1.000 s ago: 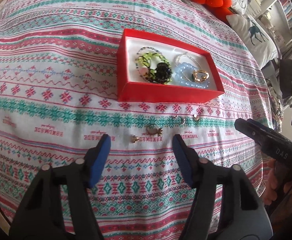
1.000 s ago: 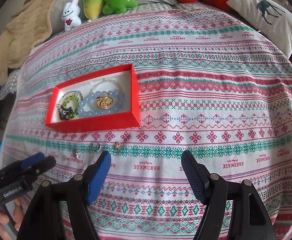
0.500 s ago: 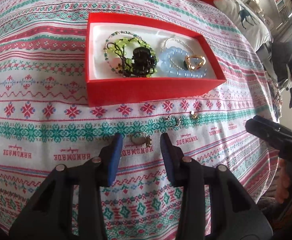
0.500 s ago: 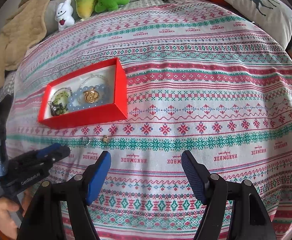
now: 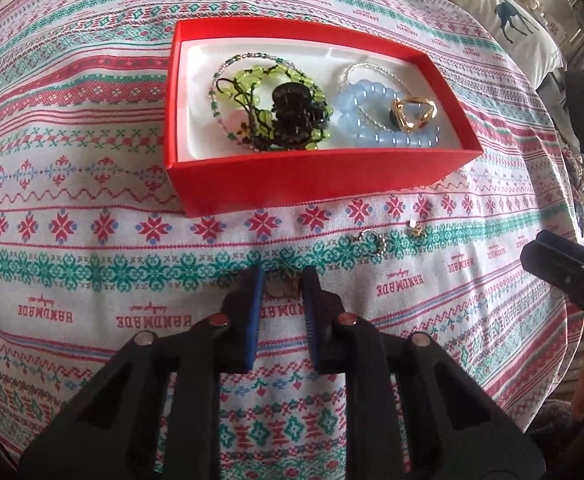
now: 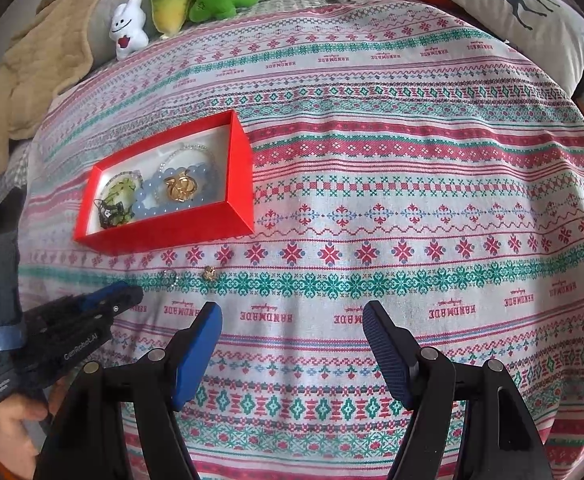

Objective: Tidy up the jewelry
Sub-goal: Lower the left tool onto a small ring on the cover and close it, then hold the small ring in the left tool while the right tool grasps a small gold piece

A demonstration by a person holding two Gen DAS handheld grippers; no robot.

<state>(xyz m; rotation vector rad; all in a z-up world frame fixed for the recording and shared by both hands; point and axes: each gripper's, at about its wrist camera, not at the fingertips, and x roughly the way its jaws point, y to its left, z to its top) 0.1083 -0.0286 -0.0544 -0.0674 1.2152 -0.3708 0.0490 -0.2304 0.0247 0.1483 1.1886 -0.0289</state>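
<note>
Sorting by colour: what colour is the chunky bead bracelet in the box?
Pale blue bracelet; clearest in left wrist view.

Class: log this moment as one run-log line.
left gripper: closing around ring | right gripper: open, idle | red box: holds bracelets | two small pieces on cloth

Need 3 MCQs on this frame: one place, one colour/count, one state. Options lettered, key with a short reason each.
1. Where do the small ring and the gold stud lie?
A. inside the box
B. on the cloth, on the near side of the red box
C. on the pillow

2. What colour is the big-bead bracelet in the box?
A. pale blue
B. orange
C. black

3. How do the two grippers stand?
A. both wide open
B. left gripper nearly closed around a small piece, right gripper wide open
C. right shut, left wide open

Key: 1 B, both rest on the patterned cloth just outside the box's near wall. 2 A, its large beads are pale blue. 3 B, the left pads flank a small item on the cloth; the right fingers are spread with nothing between.
</note>
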